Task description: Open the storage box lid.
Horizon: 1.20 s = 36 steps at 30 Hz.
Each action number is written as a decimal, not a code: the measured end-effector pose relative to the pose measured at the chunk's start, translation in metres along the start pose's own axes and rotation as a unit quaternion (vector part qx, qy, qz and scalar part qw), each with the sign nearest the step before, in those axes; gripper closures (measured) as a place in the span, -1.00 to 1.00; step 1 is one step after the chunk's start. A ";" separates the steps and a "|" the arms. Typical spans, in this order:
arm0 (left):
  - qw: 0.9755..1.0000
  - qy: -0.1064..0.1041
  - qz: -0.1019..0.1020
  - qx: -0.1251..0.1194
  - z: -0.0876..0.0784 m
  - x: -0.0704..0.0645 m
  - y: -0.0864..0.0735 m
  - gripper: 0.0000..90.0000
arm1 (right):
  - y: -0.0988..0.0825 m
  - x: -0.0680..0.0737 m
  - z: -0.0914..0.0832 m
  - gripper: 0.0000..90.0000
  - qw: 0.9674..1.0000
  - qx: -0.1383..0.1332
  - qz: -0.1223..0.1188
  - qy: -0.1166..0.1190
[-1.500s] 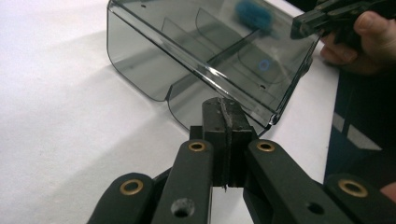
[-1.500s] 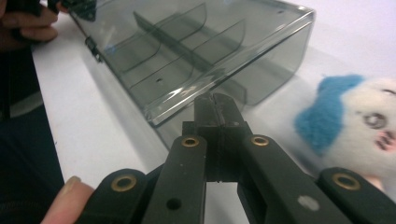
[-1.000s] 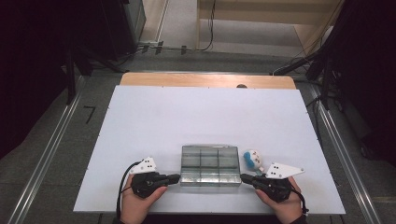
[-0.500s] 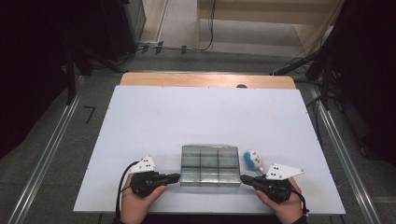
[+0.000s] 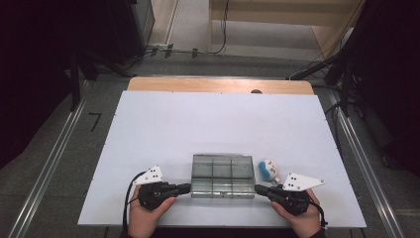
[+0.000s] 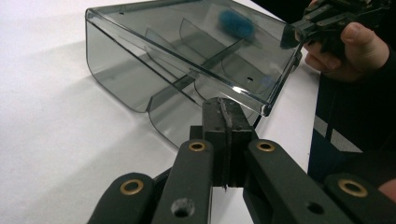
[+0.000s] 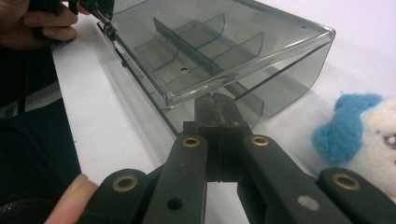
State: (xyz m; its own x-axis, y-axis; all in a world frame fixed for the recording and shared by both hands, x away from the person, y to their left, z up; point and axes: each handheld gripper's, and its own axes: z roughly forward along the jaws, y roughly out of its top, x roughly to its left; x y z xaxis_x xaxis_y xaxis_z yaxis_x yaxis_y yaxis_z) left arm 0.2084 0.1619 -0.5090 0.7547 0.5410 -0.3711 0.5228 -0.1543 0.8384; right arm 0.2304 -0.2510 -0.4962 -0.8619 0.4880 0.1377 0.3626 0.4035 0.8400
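A clear grey plastic box (image 5: 223, 173) with inner dividers sits near the front edge of the white table (image 5: 198, 119). My left gripper (image 5: 187, 188) is shut, and its tips meet the box's near left corner. My right gripper (image 5: 257, 189) is shut too, at the near right corner. In the left gripper view the closed jaws (image 6: 225, 105) end just under the box's rim (image 6: 187, 51), with the other gripper (image 6: 292, 32) at the far end. In the right gripper view the jaws (image 7: 215, 100) touch the box (image 7: 224, 46) the same way. A blue and white plush toy (image 5: 268, 168) (image 7: 369, 130) lies right of the box.
A bare wooden strip (image 5: 223, 85) shows along the table's far edge. Metal rails (image 5: 49, 168) run along the floor on both sides, with dark equipment and cables (image 5: 317, 72) beyond. The person's hands (image 5: 146, 218) hold the grippers at the table's front edge.
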 end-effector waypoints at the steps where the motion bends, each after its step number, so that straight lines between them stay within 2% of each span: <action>1: 1.000 0.001 0.002 -0.003 0.000 0.000 0.000 1.00 | 0.001 0.000 0.000 0.95 1.000 -0.002 0.000 0.000; 9: 1.000 -0.001 0.014 -0.023 -0.001 -0.003 0.005 1.00 | 0.006 0.001 -0.001 0.95 1.000 -0.019 -0.005 0.000; 13: 0.999 -0.005 0.031 -0.028 0.002 -0.007 0.008 1.00 | 0.009 0.002 -0.002 0.95 1.000 -0.027 -0.008 -0.001; 18: 0.998 -0.006 0.041 -0.041 0.004 -0.007 0.012 1.00 | 0.013 0.003 -0.004 0.95 0.999 -0.034 -0.013 -0.002; 21: 0.997 -0.007 0.055 -0.050 0.004 -0.008 0.016 1.00 | 0.015 0.003 -0.005 0.95 0.999 -0.042 -0.014 -0.004; 24: 0.997 -0.008 0.057 -0.055 0.004 -0.007 0.020 1.00 | 0.020 0.002 -0.003 0.95 0.999 -0.042 -0.021 -0.008; 30: 0.996 0.006 0.062 -0.061 0.005 -0.007 0.027 1.00 | 0.028 0.000 -0.001 0.95 0.998 -0.051 -0.021 -0.006; 32: 0.997 0.003 0.056 -0.062 0.004 -0.004 0.030 1.00 | 0.030 0.000 -0.001 0.95 0.998 -0.052 -0.020 -0.006; 36: 0.996 -0.003 0.052 -0.066 0.003 -0.001 0.034 0.81 | 0.038 -0.002 -0.001 0.95 0.998 -0.058 -0.023 -0.008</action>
State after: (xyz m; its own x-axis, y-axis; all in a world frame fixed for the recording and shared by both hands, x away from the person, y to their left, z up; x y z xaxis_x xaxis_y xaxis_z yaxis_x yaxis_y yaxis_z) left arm 0.2263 0.1534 -0.4814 0.8049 0.5227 -0.2809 0.3852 -0.1001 0.9174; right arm 0.2450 -0.2376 -0.4641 -0.8713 0.4826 0.0896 0.2782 0.3351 0.9002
